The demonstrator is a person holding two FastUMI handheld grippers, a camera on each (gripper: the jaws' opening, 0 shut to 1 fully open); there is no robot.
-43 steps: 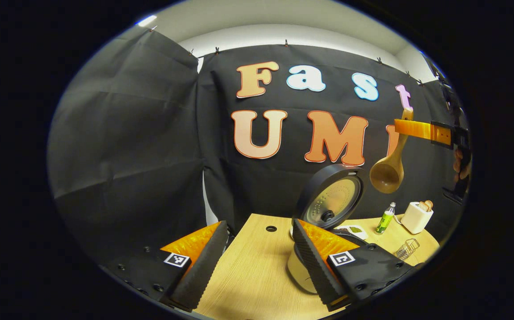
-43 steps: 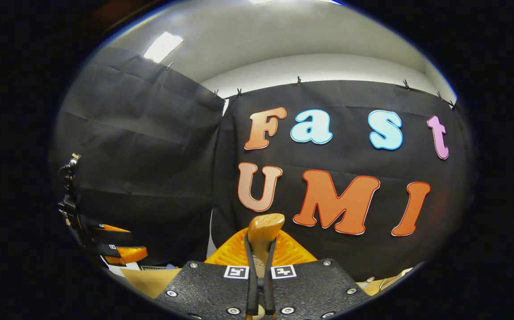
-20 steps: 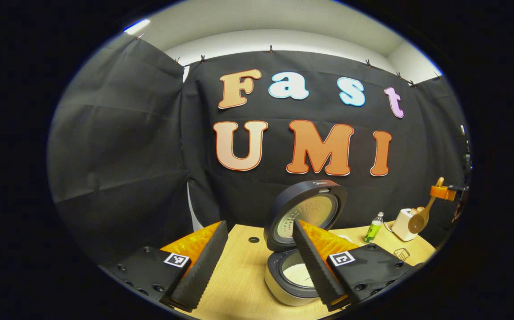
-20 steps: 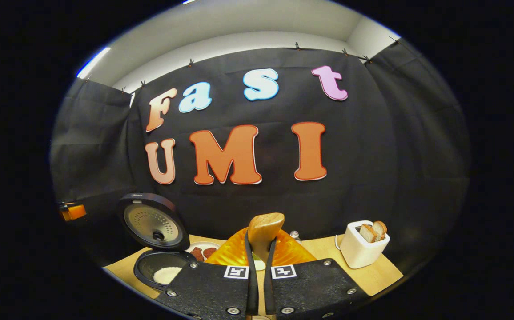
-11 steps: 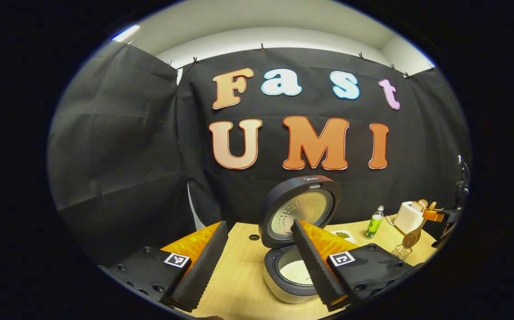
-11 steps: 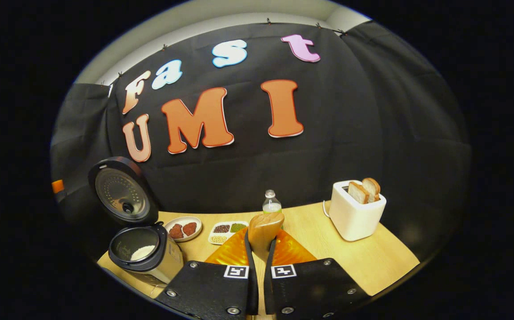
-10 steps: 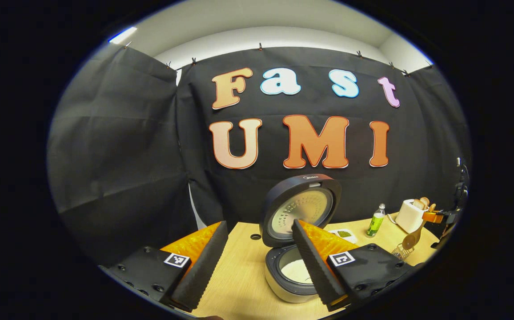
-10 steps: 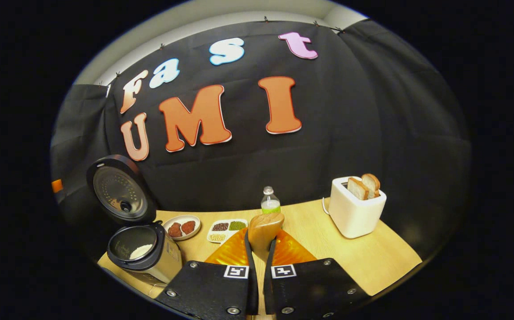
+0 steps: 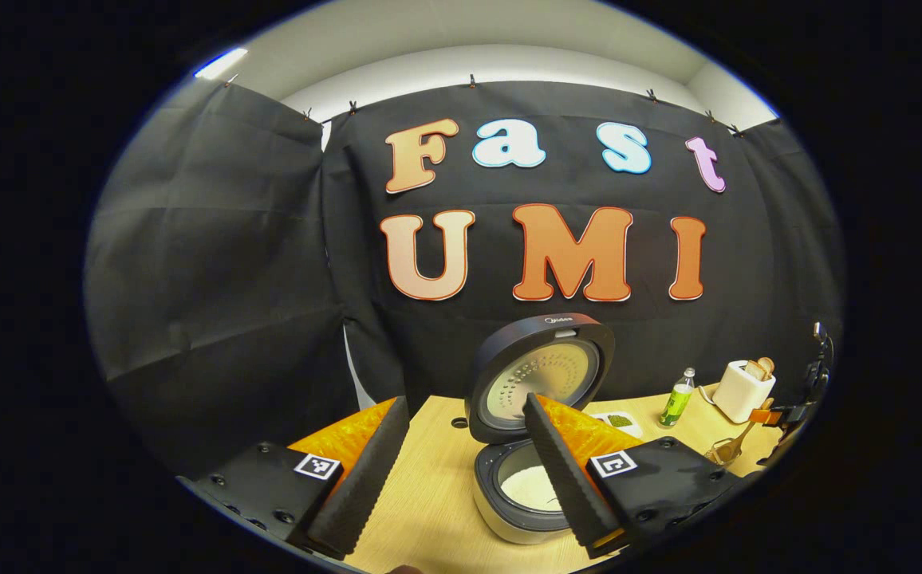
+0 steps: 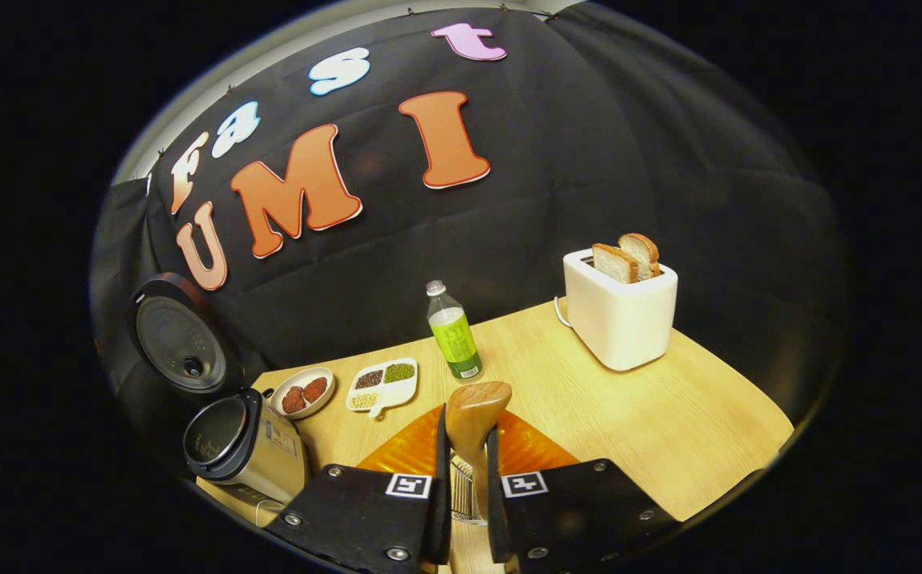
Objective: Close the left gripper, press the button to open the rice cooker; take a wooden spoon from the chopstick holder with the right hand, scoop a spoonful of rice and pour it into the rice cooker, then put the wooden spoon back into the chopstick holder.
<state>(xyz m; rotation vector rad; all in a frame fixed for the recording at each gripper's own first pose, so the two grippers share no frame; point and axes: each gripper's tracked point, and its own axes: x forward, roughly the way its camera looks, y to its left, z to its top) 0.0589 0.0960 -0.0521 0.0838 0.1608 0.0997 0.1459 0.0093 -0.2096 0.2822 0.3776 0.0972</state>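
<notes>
Wooden spoon [image 10: 475, 414] is standing near-upright between the right gripper [image 10: 467, 478] fingers, handle top poking up at 12 o'clock, jaws narrow and apparently pressing on the handle. The wire chopstick holder [image 10: 461, 490] is sitting directly below, at 6 o'clock along the spoon's long axis; bowl end looks to be entering it. Rice cooker [image 10: 242, 442] is sitting open at 9 o'clock. Left gripper [image 9: 461, 466] is hovering well apart, jaws wide, empty, cooker [image 9: 521, 494] beyond them.

Left gripper view: low, level, near the rice cooker [image 9: 537, 446].
Right gripper view: higher, tilted down over the counter [image 10: 668, 414].
Shared: rice cooker, toaster [image 10: 619, 307], probably bottle [image 10: 453, 333].
</notes>
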